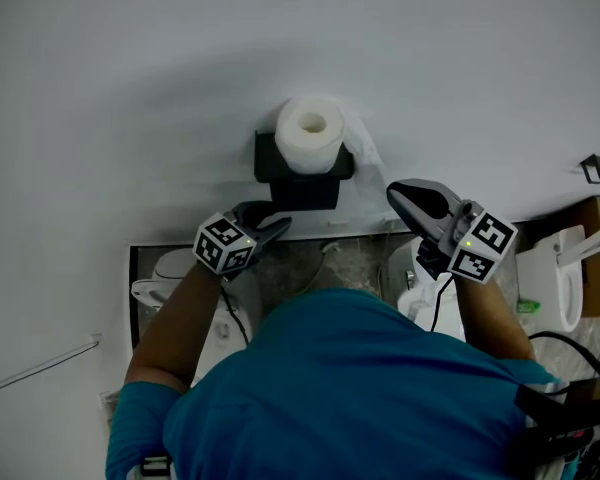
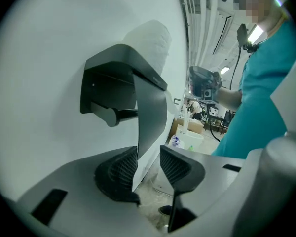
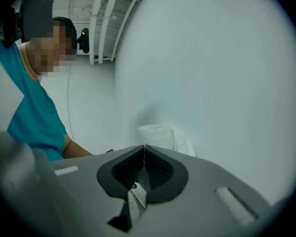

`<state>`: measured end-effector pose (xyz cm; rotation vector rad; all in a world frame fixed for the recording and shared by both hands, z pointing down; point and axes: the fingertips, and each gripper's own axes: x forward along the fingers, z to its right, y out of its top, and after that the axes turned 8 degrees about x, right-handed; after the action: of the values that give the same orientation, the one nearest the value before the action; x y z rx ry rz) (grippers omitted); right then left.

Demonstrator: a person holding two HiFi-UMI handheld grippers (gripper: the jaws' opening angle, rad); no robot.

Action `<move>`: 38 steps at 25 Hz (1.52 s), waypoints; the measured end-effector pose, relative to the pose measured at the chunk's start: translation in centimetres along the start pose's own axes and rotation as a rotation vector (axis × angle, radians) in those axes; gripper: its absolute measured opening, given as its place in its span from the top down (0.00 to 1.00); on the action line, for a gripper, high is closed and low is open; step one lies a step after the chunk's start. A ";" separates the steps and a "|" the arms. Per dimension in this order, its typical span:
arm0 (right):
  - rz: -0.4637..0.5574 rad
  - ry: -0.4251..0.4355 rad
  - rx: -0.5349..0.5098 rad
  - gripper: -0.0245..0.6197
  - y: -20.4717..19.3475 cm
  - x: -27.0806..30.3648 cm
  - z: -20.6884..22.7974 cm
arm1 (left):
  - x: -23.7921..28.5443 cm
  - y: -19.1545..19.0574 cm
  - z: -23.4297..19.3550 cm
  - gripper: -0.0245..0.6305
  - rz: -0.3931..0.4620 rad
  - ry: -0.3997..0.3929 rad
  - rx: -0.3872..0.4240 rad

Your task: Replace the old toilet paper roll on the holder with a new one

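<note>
The left tool (image 1: 276, 226) gapes wide, with the flap (image 2: 150, 117) of the black holder (image 1: 298, 180) hanging unpinched between its jaws. The right tool (image 1: 398, 194) is closed on nothing. The toilet paper roll (image 1: 311, 133) sits atop the holder, at 1 o'clock from the left tool.

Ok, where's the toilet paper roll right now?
Head view, centre: the toilet paper roll stands on end atop the black holder, above the left gripper and right gripper.

1. Toilet paper roll (image 1: 310, 131): soft, matt white paper.
2. Holder (image 2: 138, 98): smooth black, faintly glossy; metal or plastic, unclear.
3. Wall (image 1: 130, 68): smooth, matt white.
4. Left gripper (image 2: 148, 164): smooth grey plastic shell, ribbed dark pads (image 2: 175, 168).
</note>
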<state>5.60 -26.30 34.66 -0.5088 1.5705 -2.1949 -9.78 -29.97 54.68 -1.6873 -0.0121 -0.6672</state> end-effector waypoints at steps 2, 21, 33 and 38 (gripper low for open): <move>-0.002 0.008 -0.005 0.95 0.0 0.2 -0.2 | -0.8 0.1 1.3 0.77 0.017 -0.025 0.023; -0.400 -0.079 -0.280 0.36 4.4 9.3 0.3 | -4.0 3.4 5.6 0.86 0.113 -0.169 -0.030; -0.583 -0.224 -0.118 0.12 0.3 16.0 3.1 | -3.9 3.3 5.6 0.86 0.100 -0.175 -0.001; -0.536 -0.333 -0.139 0.13 0.1 16.9 4.1 | -3.9 3.3 5.6 0.86 0.105 -0.178 -0.001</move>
<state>-6.83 -38.33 36.95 -1.3983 1.5301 -2.2008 -9.49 -24.30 49.65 -1.7308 -0.0490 -0.4373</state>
